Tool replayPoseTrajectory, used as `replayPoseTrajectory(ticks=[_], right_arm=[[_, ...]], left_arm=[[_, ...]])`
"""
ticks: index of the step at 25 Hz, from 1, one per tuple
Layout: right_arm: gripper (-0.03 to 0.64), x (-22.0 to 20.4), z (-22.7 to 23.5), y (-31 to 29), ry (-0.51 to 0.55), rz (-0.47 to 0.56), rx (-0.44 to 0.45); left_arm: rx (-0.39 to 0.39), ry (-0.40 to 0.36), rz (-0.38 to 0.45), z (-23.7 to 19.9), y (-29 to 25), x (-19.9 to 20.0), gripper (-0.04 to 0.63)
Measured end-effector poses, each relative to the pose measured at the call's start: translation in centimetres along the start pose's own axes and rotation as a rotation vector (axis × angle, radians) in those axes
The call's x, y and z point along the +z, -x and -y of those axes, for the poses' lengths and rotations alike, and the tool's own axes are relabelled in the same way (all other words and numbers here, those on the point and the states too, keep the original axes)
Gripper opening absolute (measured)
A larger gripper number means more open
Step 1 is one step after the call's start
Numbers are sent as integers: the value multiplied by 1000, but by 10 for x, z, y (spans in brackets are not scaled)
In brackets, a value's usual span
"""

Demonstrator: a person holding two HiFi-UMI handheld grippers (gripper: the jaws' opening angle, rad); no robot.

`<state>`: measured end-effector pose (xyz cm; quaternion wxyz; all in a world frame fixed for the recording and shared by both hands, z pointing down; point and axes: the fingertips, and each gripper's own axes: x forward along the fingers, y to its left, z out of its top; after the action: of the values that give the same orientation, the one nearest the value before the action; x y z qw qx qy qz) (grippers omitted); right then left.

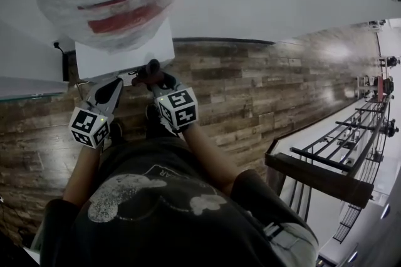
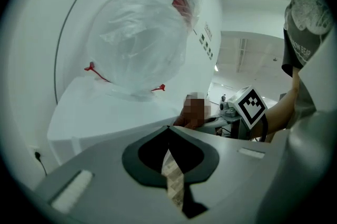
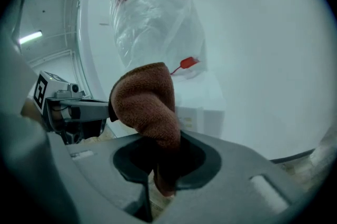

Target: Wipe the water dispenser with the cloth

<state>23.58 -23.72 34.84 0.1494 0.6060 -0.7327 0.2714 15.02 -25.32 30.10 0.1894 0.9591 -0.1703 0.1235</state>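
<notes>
Right gripper (image 3: pixel 160 164) clamps the cloth (image 3: pixel 145 104) upright, top folded leftward, plain only in its view, before the dispenser (image 3: pixel 202 112); left gripper (image 2: pixel 169 131) closed.

Rough, nubby brown cloth (image 3: pixel 145 107); smooth matt white plastic water dispenser (image 1: pixel 128 54); crinkled clear plastic film (image 2: pixel 139 39) above it; glossy wood-plank floor (image 1: pixel 263 90).
</notes>
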Motion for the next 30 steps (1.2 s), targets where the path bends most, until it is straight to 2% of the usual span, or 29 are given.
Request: replayPoseTrajectory(ticks=[11,19,23,27,30], right_arm=[[61,-7,68,24,-31,8,-22],[61,-8,76,29,-25,34,-1],[61,-13,79,43,-82,66,-64],[61,-15,81,49,-88,72,-151],[61,-5,80,50,-89,105,-240]], left_arm=[[30,8,36,31,-40,2,17],[107,-10,77,24,-25,10,17],[148,-20,99,11,9,8,17],[194,-6,129,-7,56,6,17],[185,-1,130,-17,93,0,17]])
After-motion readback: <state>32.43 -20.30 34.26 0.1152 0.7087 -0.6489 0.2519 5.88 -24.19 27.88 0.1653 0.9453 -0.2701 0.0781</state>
